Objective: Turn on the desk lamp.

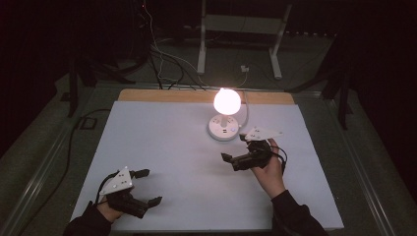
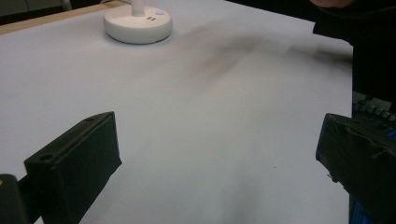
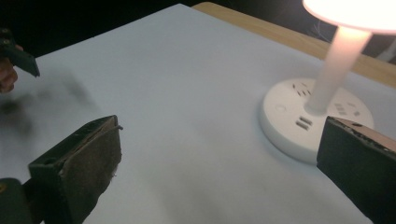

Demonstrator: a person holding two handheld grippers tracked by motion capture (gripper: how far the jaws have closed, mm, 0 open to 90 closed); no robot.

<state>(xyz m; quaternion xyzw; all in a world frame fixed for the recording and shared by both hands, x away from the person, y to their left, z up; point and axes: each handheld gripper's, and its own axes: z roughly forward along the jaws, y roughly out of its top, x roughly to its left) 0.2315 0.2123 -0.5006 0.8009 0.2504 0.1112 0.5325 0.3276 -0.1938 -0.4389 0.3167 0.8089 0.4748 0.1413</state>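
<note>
- Two hand-held grippers are in your hands, and both stand with jaws apart, gripping nothing.
- Your right hand-held gripper [image 1: 235, 147] hovers just beside the lamp [image 1: 225, 117]; in its own view one jaw sits in front of the round base [image 3: 299, 122], but you cannot tell whether it touches.
- Your left hand-held gripper [image 1: 146, 187] rests low near the front edge of the tabletop [image 1: 162, 142], well apart from the lamp.
- That lamp stands upright toward the far middle of the tabletop, lit, with a white cord running off behind it.
- Expect the base to be the heavy, stiff part: smooth plastic, likely slippery, with sockets and a button on top.
- Treat the glowing shade [image 1: 227, 100] as fragile and possibly warm; keep the jaws off it.
- Take hold at the slim stem [image 3: 332, 70] low down, or pinch the rim of the base, and mind the cord dragging.
</note>
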